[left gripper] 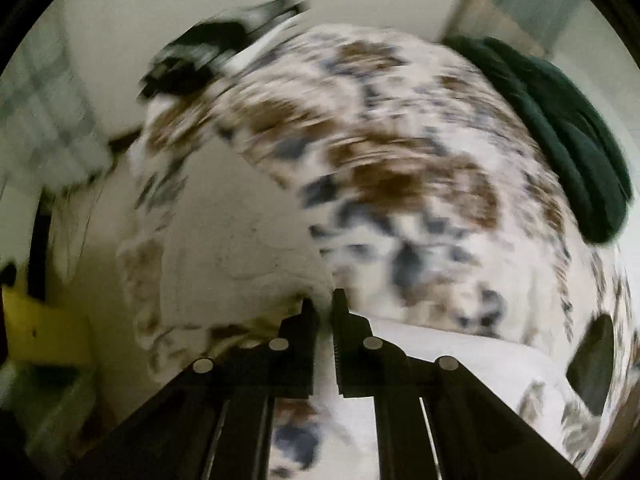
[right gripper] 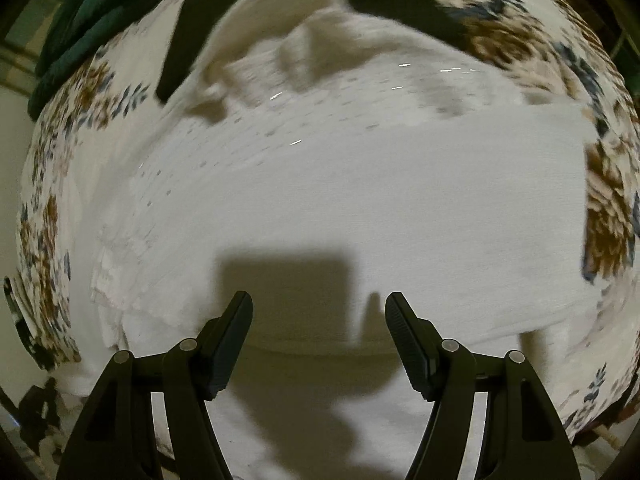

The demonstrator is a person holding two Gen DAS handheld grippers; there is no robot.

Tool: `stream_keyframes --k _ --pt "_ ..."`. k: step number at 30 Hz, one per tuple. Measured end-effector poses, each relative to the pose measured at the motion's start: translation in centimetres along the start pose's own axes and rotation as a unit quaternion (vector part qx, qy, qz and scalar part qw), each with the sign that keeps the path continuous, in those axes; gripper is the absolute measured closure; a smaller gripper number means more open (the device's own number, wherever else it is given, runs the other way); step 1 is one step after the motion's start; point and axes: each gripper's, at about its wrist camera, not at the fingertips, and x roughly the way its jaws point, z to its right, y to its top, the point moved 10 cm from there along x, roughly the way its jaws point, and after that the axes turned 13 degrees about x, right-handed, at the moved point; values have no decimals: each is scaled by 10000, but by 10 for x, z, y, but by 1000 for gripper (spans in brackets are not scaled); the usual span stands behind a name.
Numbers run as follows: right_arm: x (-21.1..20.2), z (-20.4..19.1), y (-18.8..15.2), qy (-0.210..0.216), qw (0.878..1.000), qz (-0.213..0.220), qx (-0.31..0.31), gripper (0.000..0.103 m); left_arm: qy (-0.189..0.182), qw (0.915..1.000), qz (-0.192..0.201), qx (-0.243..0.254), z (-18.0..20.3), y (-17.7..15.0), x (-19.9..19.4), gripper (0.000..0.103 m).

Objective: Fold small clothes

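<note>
A white knitted garment [right gripper: 360, 184] lies spread on a floral-patterned cloth [right gripper: 608, 216]. In the right wrist view it fills the middle, with a raised, bunched part at the far side. My right gripper [right gripper: 319, 308] is open and empty just above the garment's near part. In the left wrist view my left gripper [left gripper: 324, 304] is shut on an edge of the white garment [left gripper: 240, 248], which hangs lifted to the left of the fingers. The view is blurred by motion.
The floral cloth [left gripper: 400, 160] covers the work surface. A dark green folded cloth [left gripper: 568, 140] lies at its far right edge, and shows in the right wrist view [right gripper: 80, 20] at top left. A yellow object [left gripper: 44, 332] sits at the left.
</note>
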Motion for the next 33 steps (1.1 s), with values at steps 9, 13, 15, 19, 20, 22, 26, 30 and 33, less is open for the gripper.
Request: stream_keyframes --k 9,13,15,19,20,22,26,30,33 --pt "-25 85 38 154 9984 164 520 32 -886 9693 388 2259 232 -28 -50 98" --pt "-33 123 55 185 9966 197 782 32 -1476 9370 311 3151 337 -87 -74 98" --pt "-38 144 62 194 9956 204 891 32 -1758 9197 209 3505 382 -122 -86 98" --pt "-48 183 76 133 9944 233 1019 32 -2190 8887 -120 4026 449 -193 -100 97" --pt "-50 190 78 110 9944 234 1029 32 -2205 8821 -236 4155 459 -210 -100 97" --pt "-51 201 81 99 9945 202 1026 32 -2103 8768 -392 4306 468 -232 -97 94" --pt "-57 197 83 271 9956 139 885 32 -1827 8752 -373 4463 462 -245 -98 91" --pt "-62 168 87 673 9957 29 630 28 -1311 8861 -242 4439 427 -231 -93 15" --pt "-56 131 88 973 9944 -107 388 23 -977 9021 -166 4200 387 -212 -89 14"
